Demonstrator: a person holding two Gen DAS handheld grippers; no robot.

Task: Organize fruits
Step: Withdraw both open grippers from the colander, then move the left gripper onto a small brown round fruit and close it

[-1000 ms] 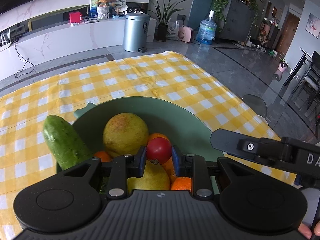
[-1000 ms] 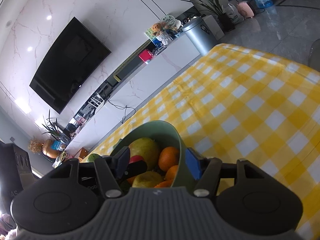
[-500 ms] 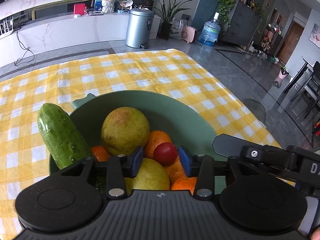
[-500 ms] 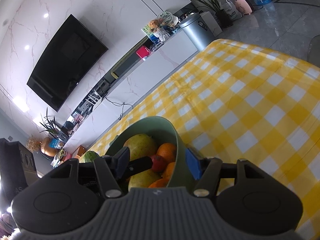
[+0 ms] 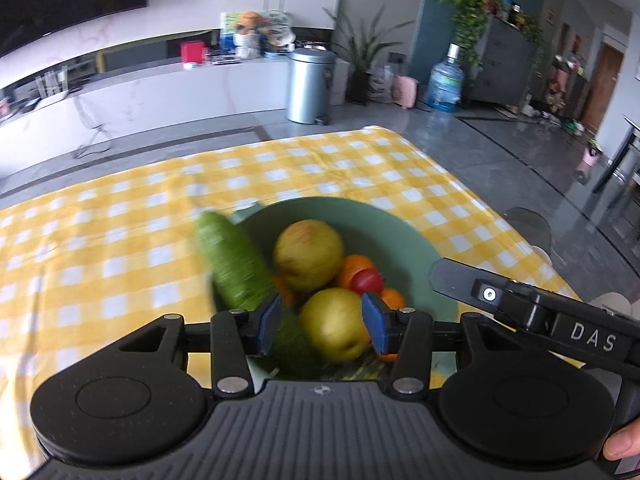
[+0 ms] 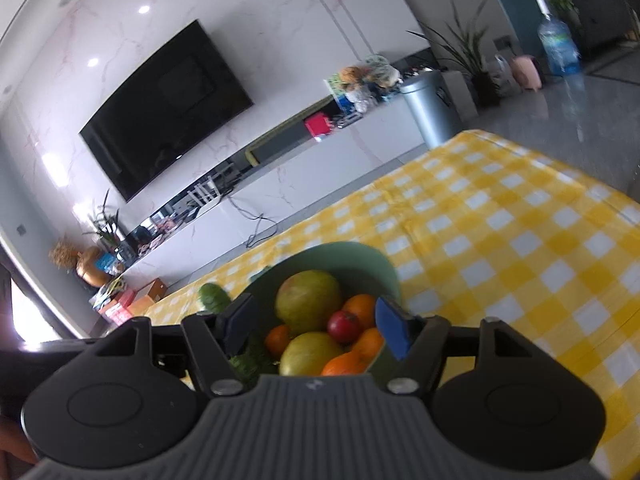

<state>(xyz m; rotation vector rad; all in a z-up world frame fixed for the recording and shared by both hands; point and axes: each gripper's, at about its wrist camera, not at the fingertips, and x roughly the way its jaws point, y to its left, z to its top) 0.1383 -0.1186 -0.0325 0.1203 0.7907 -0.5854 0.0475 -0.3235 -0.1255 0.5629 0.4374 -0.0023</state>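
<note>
right gripper hovering w/ jaws apart over green bowl holding fruit, small red tomato among oranges, on yellow checked cloth.

A green bowl on the desk holds two yellow-green pears, several oranges, a small red tomato and a cucumber leaning over its rim.
</note>
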